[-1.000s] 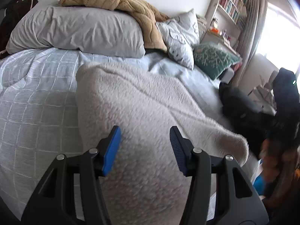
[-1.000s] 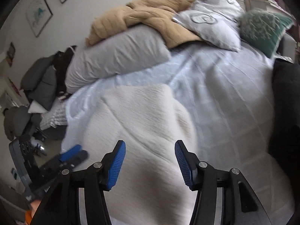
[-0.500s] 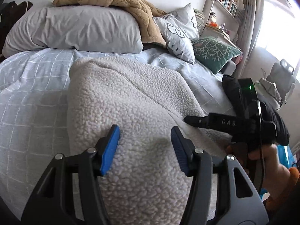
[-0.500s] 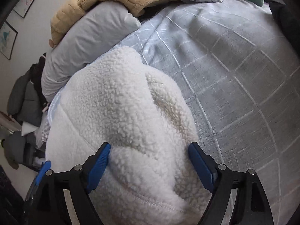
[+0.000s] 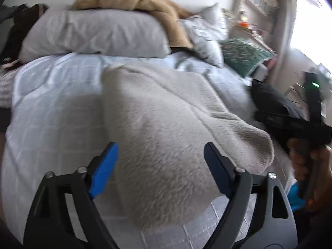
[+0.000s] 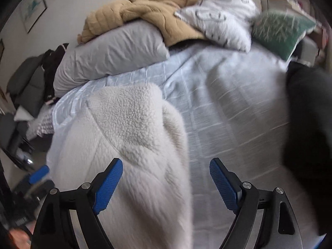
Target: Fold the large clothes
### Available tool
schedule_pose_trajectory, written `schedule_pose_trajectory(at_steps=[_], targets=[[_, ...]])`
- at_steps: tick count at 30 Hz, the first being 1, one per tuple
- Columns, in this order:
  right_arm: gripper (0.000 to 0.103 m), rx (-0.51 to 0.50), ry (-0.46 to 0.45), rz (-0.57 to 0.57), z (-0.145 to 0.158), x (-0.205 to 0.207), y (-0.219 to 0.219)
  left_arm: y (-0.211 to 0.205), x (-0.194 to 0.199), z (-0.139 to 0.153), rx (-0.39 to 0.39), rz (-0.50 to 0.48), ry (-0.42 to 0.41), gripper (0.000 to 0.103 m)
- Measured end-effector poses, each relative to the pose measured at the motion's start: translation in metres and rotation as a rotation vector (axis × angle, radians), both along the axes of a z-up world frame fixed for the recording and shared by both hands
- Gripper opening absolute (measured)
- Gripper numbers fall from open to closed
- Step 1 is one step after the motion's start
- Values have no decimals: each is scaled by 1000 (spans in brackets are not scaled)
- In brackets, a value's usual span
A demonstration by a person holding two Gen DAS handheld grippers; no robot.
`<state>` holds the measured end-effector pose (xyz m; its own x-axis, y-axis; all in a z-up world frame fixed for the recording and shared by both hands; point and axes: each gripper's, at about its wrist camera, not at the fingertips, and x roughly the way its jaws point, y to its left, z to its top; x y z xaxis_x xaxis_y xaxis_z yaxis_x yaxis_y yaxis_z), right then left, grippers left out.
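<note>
Cream sherpa fleece garment [image 5: 166, 124] lies on the pale blue checked duvet [image 5: 51, 114], long axis running from the near bed edge toward the pillows. Pile is nubby and thick; a raised seam crosses the top surface diagonally. In the right wrist view the garment [image 6: 128, 137] shows a folded-over flap with a pointed corner near its far end, and its right edge rolls down onto the duvet [image 6: 228, 103]. In the left wrist view a rounded lobe of fleece sticks out at the near right. Both views are motion-blurred. Left gripper [image 5: 160, 166]: fingers spread wide, nothing between the blue pads, fleece lying below and ahead of the gap and filling it in the view; contact cannot be told. Right gripper [image 6: 166, 178]: fingers likewise spread wide and empty, the left pad over the fleece, the right pad over bare duvet, so the garment's right edge runs up through the gap. At the head of the bed: grey pillow [image 5: 93, 33], tan quilted blanket [image 5: 145, 4] draped over it, white patterned pillow [image 6: 217, 20], green cushion [image 6: 278, 29]. Dark garment [image 6: 307, 124] lies at the right bed edge.
</note>
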<state>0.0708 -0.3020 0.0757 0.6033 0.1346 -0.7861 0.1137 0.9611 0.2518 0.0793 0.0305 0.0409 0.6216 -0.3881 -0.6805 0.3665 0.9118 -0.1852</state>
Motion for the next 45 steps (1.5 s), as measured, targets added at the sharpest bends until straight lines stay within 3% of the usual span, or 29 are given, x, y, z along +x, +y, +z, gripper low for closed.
schedule_pose_trajectory(at_steps=[3, 6, 13, 17, 22, 25, 29, 45], targets=[[89, -35, -20, 1, 18, -21, 1, 2, -4, 3, 62, 83, 54, 90], [95, -42, -37, -7, 32, -37, 6, 3, -14, 5, 72, 117, 85, 95], [97, -142, 55, 20, 46, -60, 35, -1, -40, 2, 179, 177, 98, 98], [99, -133, 54, 37, 30, -81, 53, 3, -53, -5, 162, 190, 148, 99], [99, -73, 163, 56, -2, -84, 66, 3, -62, -21, 182, 195, 203, 99], [99, -125, 167, 39, -10, -81, 72, 0, -64, -23, 210, 187, 199, 99], [99, -176, 171, 23, -16, -80, 76, -2, -67, -24, 222, 172, 194, 99], [99, -207, 156, 59, -14, -86, 86, 2, -69, -22, 227, 189, 176, 99]])
